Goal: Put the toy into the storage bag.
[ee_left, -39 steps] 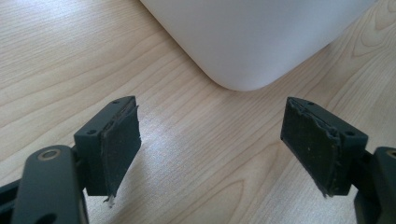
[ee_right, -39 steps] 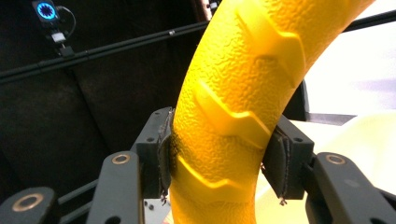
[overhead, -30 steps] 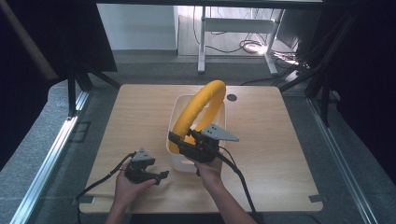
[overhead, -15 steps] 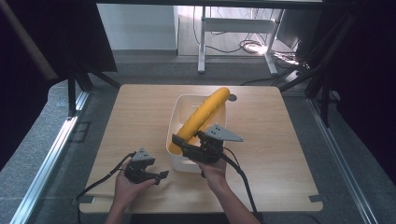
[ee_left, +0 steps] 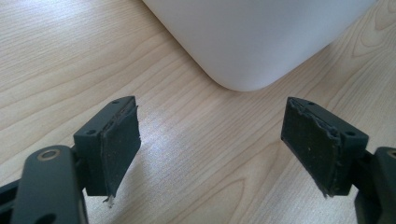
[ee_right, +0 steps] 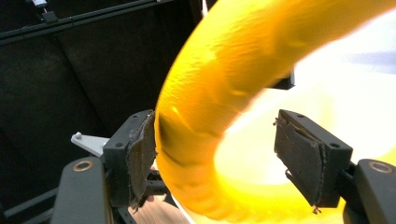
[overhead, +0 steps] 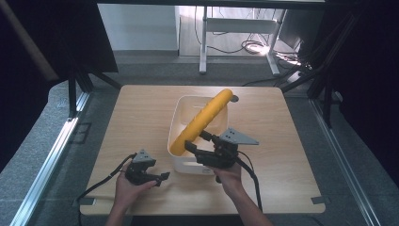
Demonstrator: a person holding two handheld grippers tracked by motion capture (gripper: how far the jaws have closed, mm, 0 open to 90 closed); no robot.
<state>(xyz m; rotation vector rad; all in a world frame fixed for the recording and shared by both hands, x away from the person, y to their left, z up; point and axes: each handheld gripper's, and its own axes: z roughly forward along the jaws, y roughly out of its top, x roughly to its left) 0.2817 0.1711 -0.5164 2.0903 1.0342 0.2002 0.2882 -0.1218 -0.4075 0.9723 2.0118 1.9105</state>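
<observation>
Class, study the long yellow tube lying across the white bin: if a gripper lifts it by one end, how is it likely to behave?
The yellow tube is probably soft and flexible: the right gripper view shows it curving. It sticks out past the white bin rim, so it may sag or tip out. Its matt, textured skin suggests fair grip. The right gripper, jaws just opened, no longer clamps it.

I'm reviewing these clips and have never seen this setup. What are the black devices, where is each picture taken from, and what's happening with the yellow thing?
A person holds hand-held tongs in each hand at a light wooden table. The high view looks down from above; the other two views ride on the tongs themselves. A long curved yellow foam tube lies slanted across a white plastic tub. The right tongs have just been opening: the tube's end sits between the jaws, against one pad and clear of the other. The left tongs stand open over bare table beside the tub, holding nothing.
</observation>
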